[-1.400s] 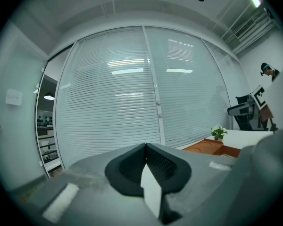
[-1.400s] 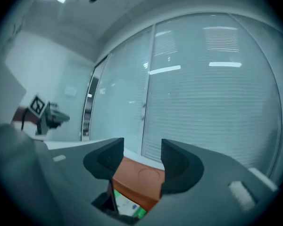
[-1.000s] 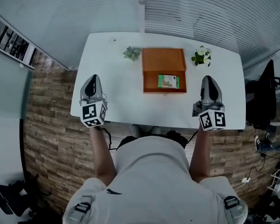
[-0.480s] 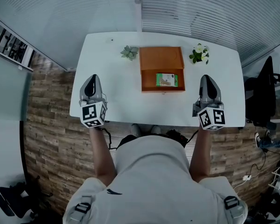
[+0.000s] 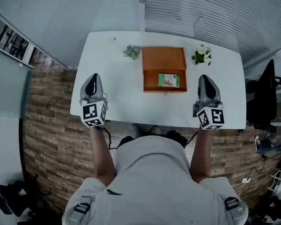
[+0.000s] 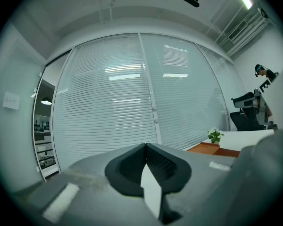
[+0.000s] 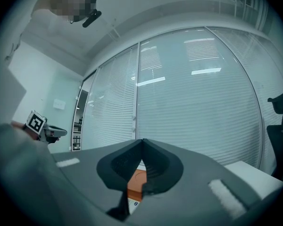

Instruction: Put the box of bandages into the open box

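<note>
Bench: open surface along the left and right edges and across the whole near strip. Obstructions: open box at the middle toward the far edge, lid laid back; small green plant just beside its far-left corner; flowering plant near its far-right corner. Approach to the open box from the near edge is unobstructed.

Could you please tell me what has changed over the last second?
Nothing visibly moved, and nothing was picked up or released. The left tool and right tool stay shut and empty over the table's near edge, and the box of bandages still lies inside the open box.
</note>
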Motion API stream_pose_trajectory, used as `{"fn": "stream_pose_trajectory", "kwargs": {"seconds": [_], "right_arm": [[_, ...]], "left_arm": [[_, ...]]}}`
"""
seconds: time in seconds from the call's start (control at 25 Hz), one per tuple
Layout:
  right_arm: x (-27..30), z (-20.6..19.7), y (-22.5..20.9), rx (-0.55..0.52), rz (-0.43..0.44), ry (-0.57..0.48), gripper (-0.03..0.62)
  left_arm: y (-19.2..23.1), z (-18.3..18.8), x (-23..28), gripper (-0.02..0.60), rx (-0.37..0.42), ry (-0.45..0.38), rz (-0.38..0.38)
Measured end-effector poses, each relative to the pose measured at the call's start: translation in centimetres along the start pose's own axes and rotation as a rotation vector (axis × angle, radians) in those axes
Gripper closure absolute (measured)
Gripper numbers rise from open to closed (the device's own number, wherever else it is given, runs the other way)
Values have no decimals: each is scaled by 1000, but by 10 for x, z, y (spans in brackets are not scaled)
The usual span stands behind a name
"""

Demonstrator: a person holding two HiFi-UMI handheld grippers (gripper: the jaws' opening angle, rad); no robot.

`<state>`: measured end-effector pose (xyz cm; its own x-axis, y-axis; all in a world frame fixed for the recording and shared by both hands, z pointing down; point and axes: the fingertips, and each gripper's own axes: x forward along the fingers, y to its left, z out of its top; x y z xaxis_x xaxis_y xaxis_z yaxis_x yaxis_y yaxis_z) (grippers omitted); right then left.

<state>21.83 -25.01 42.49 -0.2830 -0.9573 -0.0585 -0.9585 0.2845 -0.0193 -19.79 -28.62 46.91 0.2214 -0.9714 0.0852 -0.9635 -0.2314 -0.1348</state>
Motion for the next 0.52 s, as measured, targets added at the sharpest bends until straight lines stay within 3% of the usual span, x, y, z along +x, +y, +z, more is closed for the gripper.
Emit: {"fn": "stream_pose_trajectory", "kwargs": {"seconds": [0.52], "right_arm": [[6, -2, 4, -21, 13, 19, 595]], "left_arm": [[1, 1, 2, 575, 20, 8, -7]]}}
